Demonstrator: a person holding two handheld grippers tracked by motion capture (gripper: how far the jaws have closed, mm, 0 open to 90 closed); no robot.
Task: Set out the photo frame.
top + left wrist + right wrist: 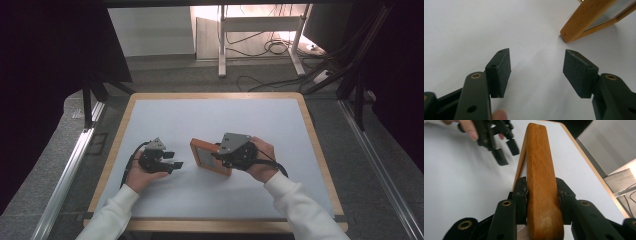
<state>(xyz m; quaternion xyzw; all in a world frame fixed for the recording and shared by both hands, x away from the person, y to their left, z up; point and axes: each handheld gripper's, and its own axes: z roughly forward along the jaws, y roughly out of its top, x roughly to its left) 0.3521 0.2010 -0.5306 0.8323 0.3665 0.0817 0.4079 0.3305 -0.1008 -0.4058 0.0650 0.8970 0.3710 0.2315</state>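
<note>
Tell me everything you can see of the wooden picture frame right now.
The wooden picture frame is a small rectangle of orange-brown wood around a pale grey panel. It is tilted, one corner resting on the white table. The right gripper clamps its thick edge between both pads. The left gripper is open beside it, apart from it.

Grey floor (pixel 165 75), tangled cables (pixel 270 47), white desk legs (pixel 222 45)

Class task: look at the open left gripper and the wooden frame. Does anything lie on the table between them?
Nothing visible does. The left gripper is open, with bare white table between it and the frame, which the right gripper clamps by its edge.
</note>
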